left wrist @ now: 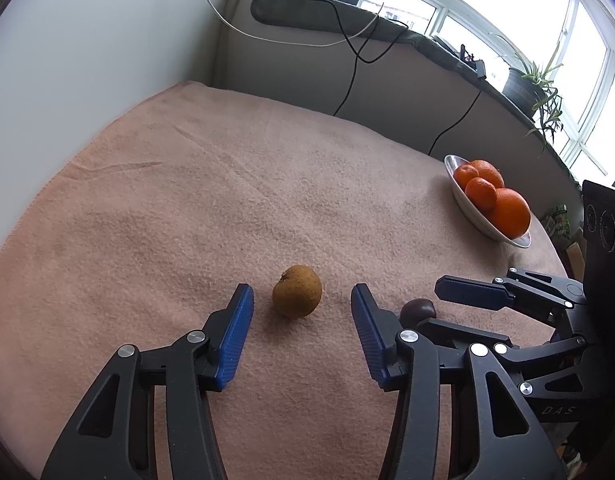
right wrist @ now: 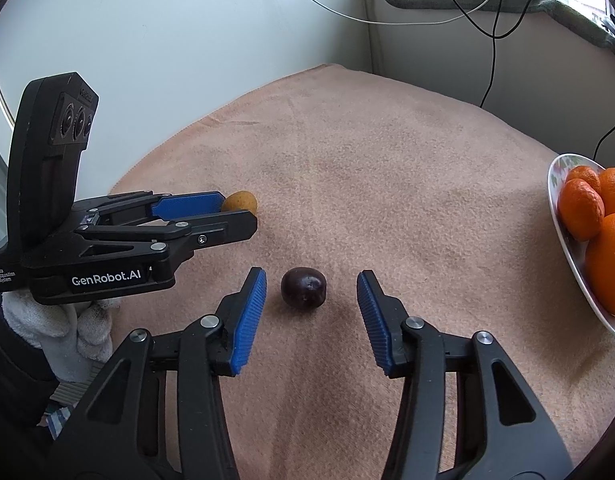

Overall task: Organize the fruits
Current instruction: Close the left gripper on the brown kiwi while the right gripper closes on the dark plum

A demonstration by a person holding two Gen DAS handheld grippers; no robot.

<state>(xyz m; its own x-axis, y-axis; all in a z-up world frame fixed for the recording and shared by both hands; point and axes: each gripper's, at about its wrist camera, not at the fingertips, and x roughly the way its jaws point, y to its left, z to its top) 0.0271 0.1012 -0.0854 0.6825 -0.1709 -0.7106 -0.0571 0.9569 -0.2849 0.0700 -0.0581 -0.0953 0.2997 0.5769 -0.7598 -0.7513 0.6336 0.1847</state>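
You are working in bright, even daylight that comes in through the window (left wrist: 519,12) at the upper right, where the panes are blown out to white. Shadows on the counter (left wrist: 227,200) are soft and short; the brown fruit (left wrist: 297,296) casts a faint one toward you. Both views stay sharp at the centre, but the fisheye bends the edges strongly and darkens the corners to black.

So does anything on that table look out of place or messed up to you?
Only two loose fruits: a brownish-yellow fruit and a dark purple fruit lie on the tan cloth, apart from the dish holding the oranges. Each sits between an open gripper's fingers, untouched. Nothing looks spilled or damaged.
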